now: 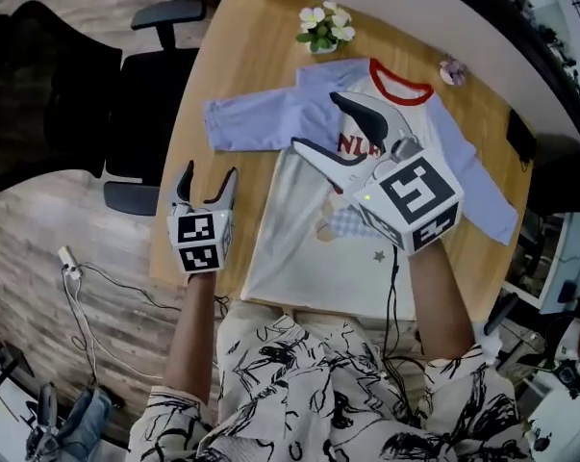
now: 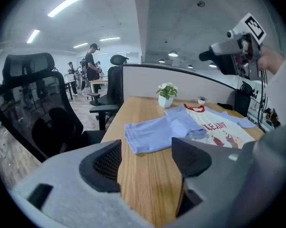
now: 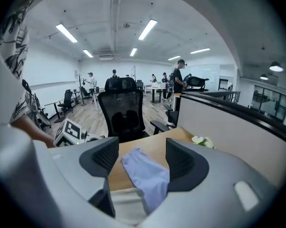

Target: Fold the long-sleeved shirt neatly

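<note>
Wooden table (image 1: pixel 241 56) beside a black office chair (image 1: pixel 140 123), and the long-sleeved shirt (image 1: pixel 299 248) lies flat across its middle, red collar toward the far edge near the flower pot (image 1: pixel 323 29), one blue sleeve (image 1: pixel 256 118) stretched toward the left edge. Right gripper (image 1: pixel 314 120) hangs above the shirt's chest, jaws spread wide, gripping nothing. Left gripper (image 1: pixel 210 171) is at the table's left edge, near that sleeve, jaws spread and empty too.

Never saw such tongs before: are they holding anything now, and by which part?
Nothing is held. The left tongs and the right tongs both stand open and empty; the shirt lies on the table.
</note>
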Demonstrator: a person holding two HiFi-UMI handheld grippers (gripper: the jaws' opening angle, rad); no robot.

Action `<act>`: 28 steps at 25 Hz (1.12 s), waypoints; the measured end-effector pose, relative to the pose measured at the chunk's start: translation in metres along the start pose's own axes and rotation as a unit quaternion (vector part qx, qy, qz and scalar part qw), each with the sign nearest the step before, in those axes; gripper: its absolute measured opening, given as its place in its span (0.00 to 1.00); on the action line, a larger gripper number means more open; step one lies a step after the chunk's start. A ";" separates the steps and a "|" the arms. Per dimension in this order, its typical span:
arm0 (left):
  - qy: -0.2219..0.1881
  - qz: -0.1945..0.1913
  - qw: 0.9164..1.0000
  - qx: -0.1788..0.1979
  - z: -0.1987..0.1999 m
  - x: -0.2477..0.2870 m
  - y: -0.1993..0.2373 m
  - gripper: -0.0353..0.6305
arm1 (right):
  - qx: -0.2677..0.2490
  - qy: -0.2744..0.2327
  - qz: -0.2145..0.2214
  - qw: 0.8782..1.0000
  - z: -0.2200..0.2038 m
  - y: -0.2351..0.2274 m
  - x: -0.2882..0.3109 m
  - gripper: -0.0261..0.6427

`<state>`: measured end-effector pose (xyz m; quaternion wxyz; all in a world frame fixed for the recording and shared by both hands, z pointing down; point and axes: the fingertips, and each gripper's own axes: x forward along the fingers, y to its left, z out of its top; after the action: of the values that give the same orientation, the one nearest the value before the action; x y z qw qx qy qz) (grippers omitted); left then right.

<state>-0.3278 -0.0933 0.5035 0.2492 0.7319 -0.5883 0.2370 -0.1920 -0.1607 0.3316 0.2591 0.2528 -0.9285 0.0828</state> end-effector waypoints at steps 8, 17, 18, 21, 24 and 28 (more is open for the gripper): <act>0.027 -0.051 0.998 -0.020 -0.014 0.058 0.013 0.50 | 0.014 0.095 0.075 0.993 -0.027 0.006 0.192 0.51; 0.048 -0.078 0.995 -0.029 -0.027 0.083 0.017 0.33 | -0.005 0.241 0.139 0.960 -0.092 0.024 0.293 0.25; 0.054 -0.075 0.995 -0.022 -0.029 0.085 0.017 0.30 | -0.004 0.252 0.144 0.957 -0.096 0.025 0.296 0.23; 0.070 -0.069 0.995 -0.007 -0.032 0.090 0.017 0.22 | -0.008 0.286 0.148 0.947 -0.113 0.026 0.302 0.11; 0.077 -0.056 0.995 0.005 -0.033 0.093 0.020 0.16 | 0.004 0.291 0.143 0.946 -0.120 0.024 0.306 0.07; 0.069 -0.057 0.996 -0.012 -0.029 0.090 0.026 0.09 | 0.014 0.276 0.137 0.951 -0.113 0.022 0.305 0.07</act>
<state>-0.3372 -0.1464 0.5855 0.3111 0.7430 -0.5299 0.2655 -0.3791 -0.2397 0.5867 0.4880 0.0944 -0.8450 0.1971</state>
